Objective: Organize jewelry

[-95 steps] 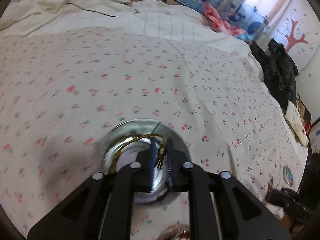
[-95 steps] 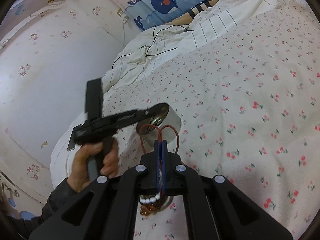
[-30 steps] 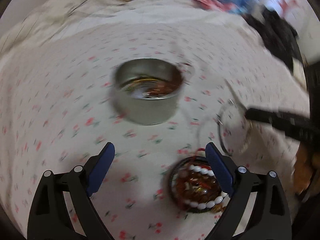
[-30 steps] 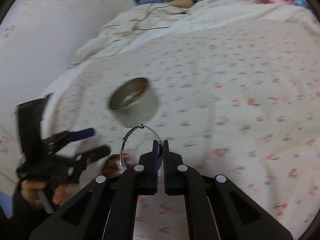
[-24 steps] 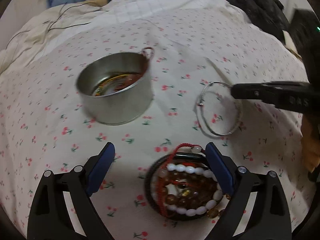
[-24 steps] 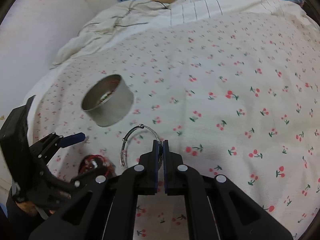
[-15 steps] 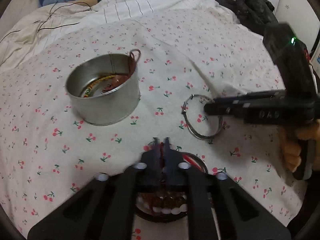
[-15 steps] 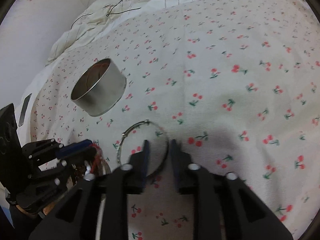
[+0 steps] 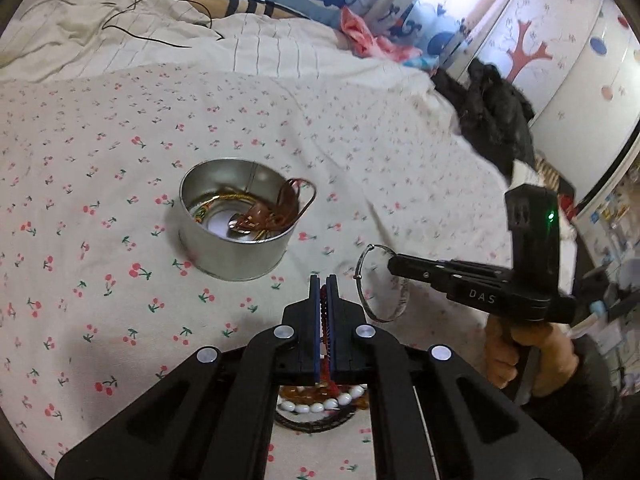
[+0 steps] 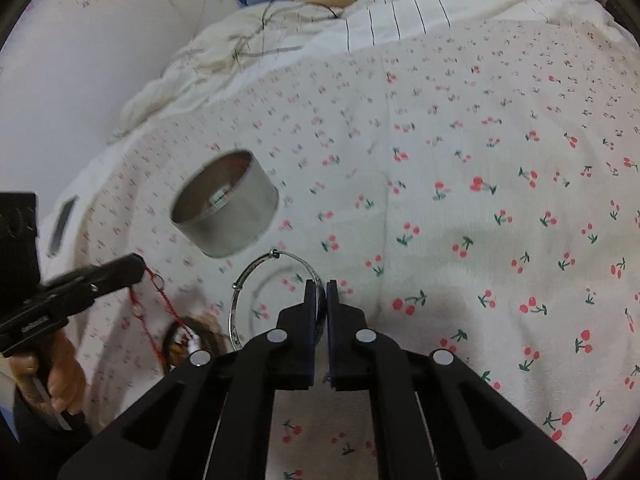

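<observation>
A round silver tin (image 9: 236, 228) sits on the cherry-print bedsheet with gold and brown cords inside it; it also shows in the right wrist view (image 10: 226, 210). My left gripper (image 9: 324, 280) is shut on a red cord bracelet (image 10: 160, 304), lifted from a dark round dish (image 9: 316, 412) of beaded bracelets. My right gripper (image 10: 318, 286) is shut on a silver bangle (image 10: 256, 292), held above the sheet right of the tin. The bangle also shows in the left wrist view (image 9: 370, 284).
The bedsheet (image 10: 460, 200) spreads wide to the right. A crumpled white duvet with black cables (image 9: 160, 36) lies behind the tin. Dark clothing (image 9: 492, 116) is piled at the bed's far right edge. A phone (image 10: 62, 224) lies near the left edge.
My left gripper closed on the red cord over the dish and lifted it. My right gripper kept hold of the silver bangle and stayed near the tin.
</observation>
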A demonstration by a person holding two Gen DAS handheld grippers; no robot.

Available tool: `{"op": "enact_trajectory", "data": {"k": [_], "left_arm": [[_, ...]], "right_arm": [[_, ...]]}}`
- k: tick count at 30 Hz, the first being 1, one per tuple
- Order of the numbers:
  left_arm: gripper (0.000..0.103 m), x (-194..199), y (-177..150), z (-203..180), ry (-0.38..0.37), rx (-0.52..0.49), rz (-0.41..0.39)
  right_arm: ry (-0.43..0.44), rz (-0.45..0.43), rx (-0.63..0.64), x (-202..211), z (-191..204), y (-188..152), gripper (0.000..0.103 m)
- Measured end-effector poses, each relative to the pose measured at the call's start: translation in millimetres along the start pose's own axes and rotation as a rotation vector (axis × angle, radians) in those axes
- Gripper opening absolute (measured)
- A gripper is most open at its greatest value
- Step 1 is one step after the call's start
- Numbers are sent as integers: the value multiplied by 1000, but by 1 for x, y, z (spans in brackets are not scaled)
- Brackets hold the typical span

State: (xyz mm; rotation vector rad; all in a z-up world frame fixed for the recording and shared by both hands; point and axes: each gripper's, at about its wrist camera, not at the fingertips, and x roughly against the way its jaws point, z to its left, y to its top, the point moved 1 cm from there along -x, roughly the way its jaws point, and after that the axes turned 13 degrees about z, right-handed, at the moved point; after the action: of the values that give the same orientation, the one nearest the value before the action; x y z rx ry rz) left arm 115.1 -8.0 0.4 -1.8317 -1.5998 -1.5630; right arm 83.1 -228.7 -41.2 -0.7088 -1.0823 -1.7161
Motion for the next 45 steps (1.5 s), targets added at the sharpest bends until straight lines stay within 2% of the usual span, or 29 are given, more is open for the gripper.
{"op": "enact_trajectory", "data": {"k": [5, 10, 11, 13, 14, 15, 17, 20, 24, 25, 26, 28, 29, 33, 38, 45], "left_arm": [[2, 20, 0, -8, -104, -31, -34], [2, 40, -2, -21, -260, -66, -80], [2, 41, -3, -25, -237, -72, -76], [2, 22, -1, -37, -43, -117, -5], [2, 10, 0, -35, -36, -93, 29], [2, 7, -1, -34, -63, -76, 31], [2, 24, -3, -43, -151, -80, -30], [2, 58, -1, -56, -198, -102, -116], [2, 75, 4, -46, -291, -57, -164], [2, 74, 4, -43, -281, -44, -162], [2, 64, 4, -43, -207, -47, -122], [2, 46, 8, -40, -201, -38, -64], [2, 45, 6, -40, -205, -33, -59], [2, 61, 10, -35, -255, -14, -120], [2, 60, 26, -18, -196, 18, -121], [2, 42, 55, 26, -146, 103, -140]], "right_arm": [[44, -47, 14, 14, 7, 3, 6], [86, -73, -9, 22, 5, 4, 6], [87, -78, -9, 25, 5, 4, 6], [90, -85, -9, 28, 5, 4, 6], [93, -87, -10, 29, 5, 5, 6], [96, -91, -13, 30, 4, 5, 6], [107, -104, -19, 36, 2, 4, 6], [117, -122, -29, 43, -1, 5, 6], [124, -124, -28, 44, 0, 4, 6], [122, -124, -30, 44, -1, 4, 6], [123, -124, -34, 44, -2, 4, 6], [125, -123, -40, 44, -3, 4, 6], [126, -125, -42, 45, -3, 4, 6], [128, -128, -39, 46, -3, 4, 6], [144, -135, -37, 44, 2, 10, 6], [79, -168, 20, 39, 29, 37, 6]]}}
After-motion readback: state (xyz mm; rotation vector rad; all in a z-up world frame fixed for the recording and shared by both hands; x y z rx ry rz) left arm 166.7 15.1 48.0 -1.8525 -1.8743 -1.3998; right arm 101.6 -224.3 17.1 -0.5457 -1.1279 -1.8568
